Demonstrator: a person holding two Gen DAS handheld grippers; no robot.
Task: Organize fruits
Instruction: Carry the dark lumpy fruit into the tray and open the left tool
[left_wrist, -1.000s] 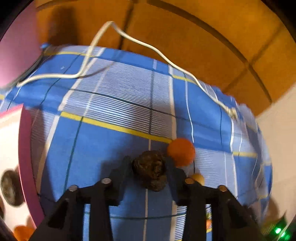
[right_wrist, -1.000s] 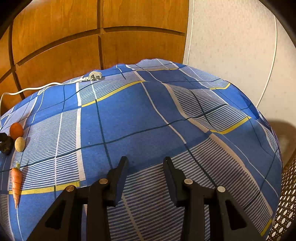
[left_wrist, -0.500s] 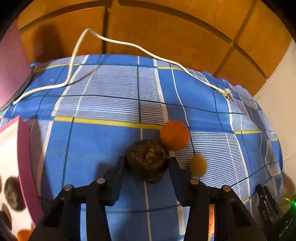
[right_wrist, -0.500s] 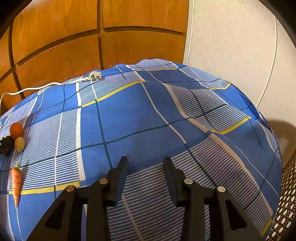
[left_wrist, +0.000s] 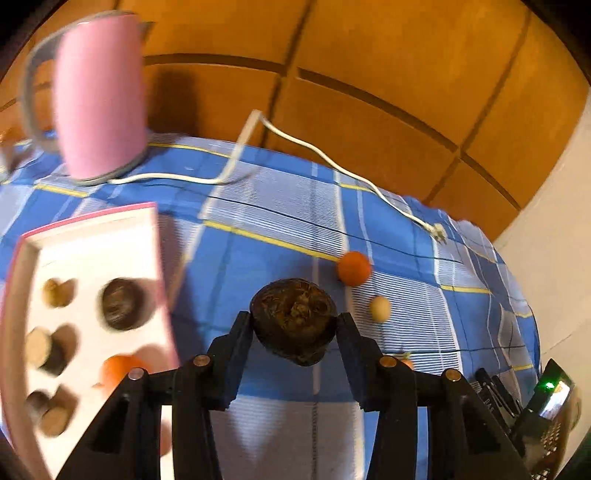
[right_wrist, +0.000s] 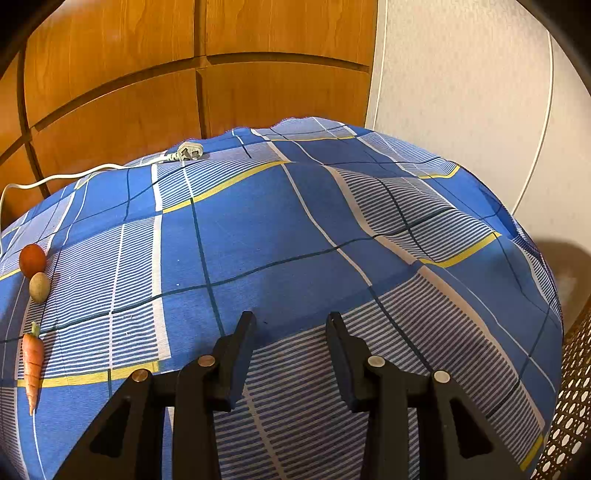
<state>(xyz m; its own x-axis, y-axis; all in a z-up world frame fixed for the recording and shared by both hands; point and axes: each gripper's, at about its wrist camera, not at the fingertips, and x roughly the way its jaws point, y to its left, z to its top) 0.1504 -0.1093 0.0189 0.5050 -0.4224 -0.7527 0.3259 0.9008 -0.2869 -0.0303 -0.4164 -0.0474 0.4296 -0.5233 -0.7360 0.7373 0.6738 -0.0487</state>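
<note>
The left gripper (left_wrist: 294, 325) has its fingers clamped on a dark rough fruit (left_wrist: 293, 319), held above the checked surface (left_wrist: 280, 225). Left of it lies a pink-edged tray (left_wrist: 159, 258) already carrying fruit; an orange ball (left_wrist: 354, 268) and a pale egg-shaped piece (left_wrist: 380, 308) sit to its right. The right gripper (right_wrist: 291, 332) hovers partly open, holding nothing, over bare cloth; a carrot (right_wrist: 32, 363) lies far left.

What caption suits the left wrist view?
Left gripper carries a dark fruit toward the pink tray.
</note>
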